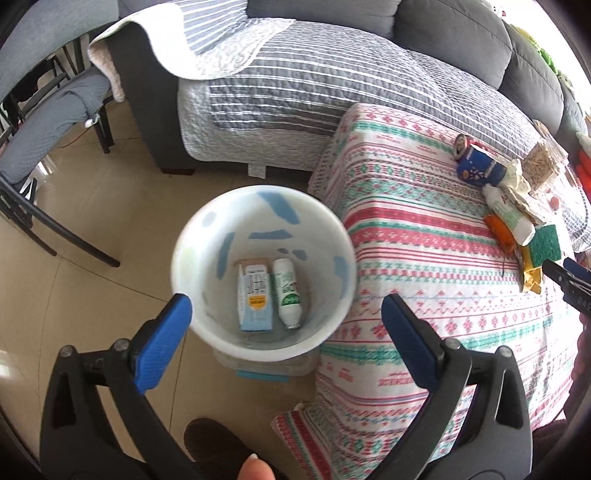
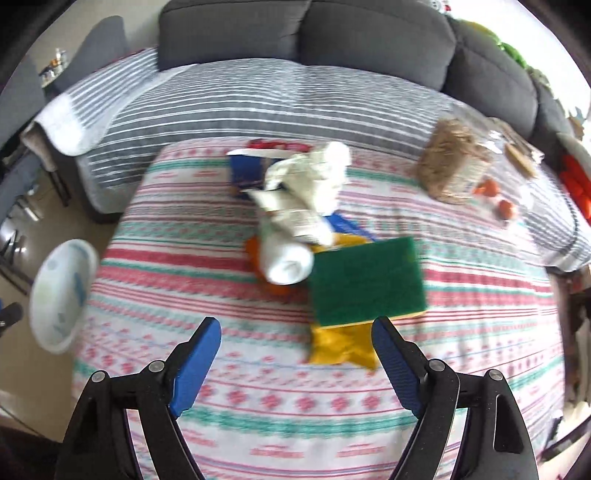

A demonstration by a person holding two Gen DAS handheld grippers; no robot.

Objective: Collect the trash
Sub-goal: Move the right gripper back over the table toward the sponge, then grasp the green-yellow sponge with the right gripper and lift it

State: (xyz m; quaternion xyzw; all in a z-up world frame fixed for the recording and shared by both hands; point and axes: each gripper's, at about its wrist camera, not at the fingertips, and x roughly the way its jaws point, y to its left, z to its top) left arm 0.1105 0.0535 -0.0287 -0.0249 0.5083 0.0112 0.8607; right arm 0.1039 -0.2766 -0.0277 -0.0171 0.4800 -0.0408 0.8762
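A white bin [image 1: 207, 236] with blue marks stands on the floor beside the cloth-covered table [image 1: 406, 229]. In it lie a pale blue carton [image 1: 253, 299] and a white and green bottle [image 1: 290, 295]. My left gripper [image 1: 286, 306] hangs open above the bin, nothing between its fingers. My right gripper [image 2: 297, 339] is open over the table [image 2: 258, 406], just short of a green and yellow sponge [image 2: 365, 280] on a yellow wrapper [image 2: 343, 347]. Behind the sponge lie a white bottle [image 2: 284, 262], crumpled paper [image 2: 314, 177], an orange item [image 2: 253, 247] and a blue can [image 2: 245, 170].
A grey sofa [image 1: 369, 22] with a striped quilt [image 2: 258, 99] runs behind the table. Clear bags with food [image 2: 454, 162] and red items [image 2: 576, 181] lie at the table's far right. Dark chairs [image 1: 48, 221] stand on the tiled floor at left. A shoe [image 1: 218, 443] shows below the bin.
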